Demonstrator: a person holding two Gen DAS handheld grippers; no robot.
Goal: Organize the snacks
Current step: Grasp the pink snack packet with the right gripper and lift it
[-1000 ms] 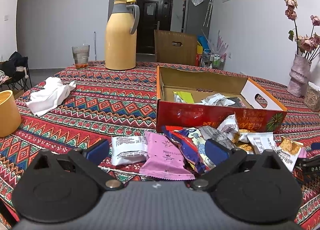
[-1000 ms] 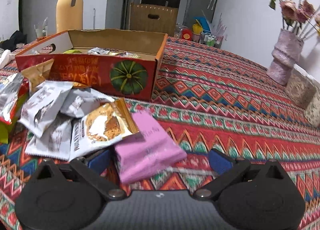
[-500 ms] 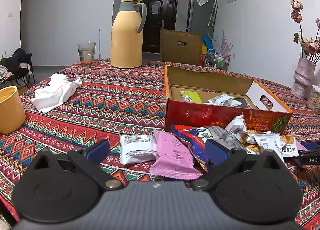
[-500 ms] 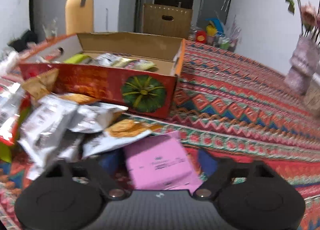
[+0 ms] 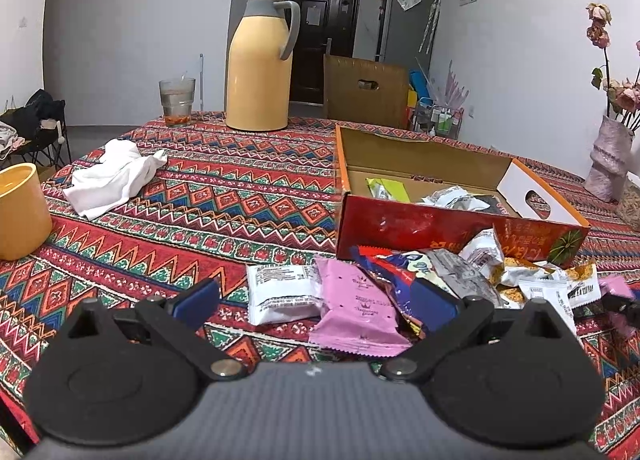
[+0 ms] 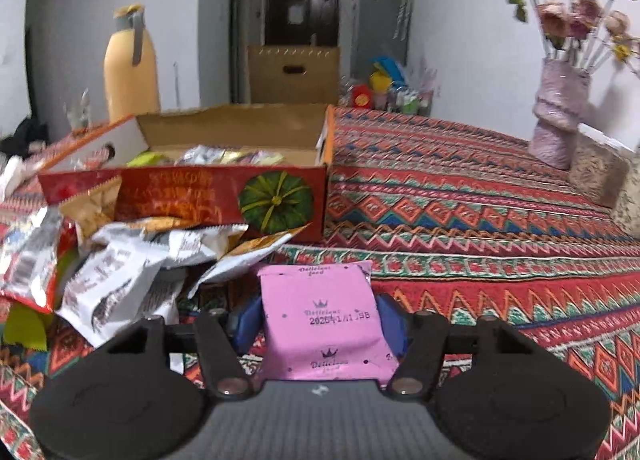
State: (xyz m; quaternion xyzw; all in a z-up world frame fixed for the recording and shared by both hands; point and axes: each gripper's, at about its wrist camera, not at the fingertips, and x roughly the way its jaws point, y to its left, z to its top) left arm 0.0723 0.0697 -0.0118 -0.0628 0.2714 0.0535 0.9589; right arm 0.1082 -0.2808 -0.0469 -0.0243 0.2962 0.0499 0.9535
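The walls (image 5: 140, 19) are plain white. At the far end stands a dark door (image 5: 320, 43), and beside it a grey fridge (image 5: 404, 27) with papers on its front. A brown cardboard box (image 5: 366, 93) stands before them. The table (image 5: 240, 195) carries a cloth with red zigzag patterns. At the right a pink vase (image 6: 560, 111) holds dried flowers. At the left a dark chair (image 5: 36, 127) is covered with clothes. The light is soft and even.

We see a pink packet (image 6: 320, 324) at six o'clock, a red box (image 6: 188, 195) with a green pumpkin print at ten, a zigzag-striped red tablecloth (image 6: 460, 219), and perhaps a pinkish vase (image 6: 558, 115) at two.
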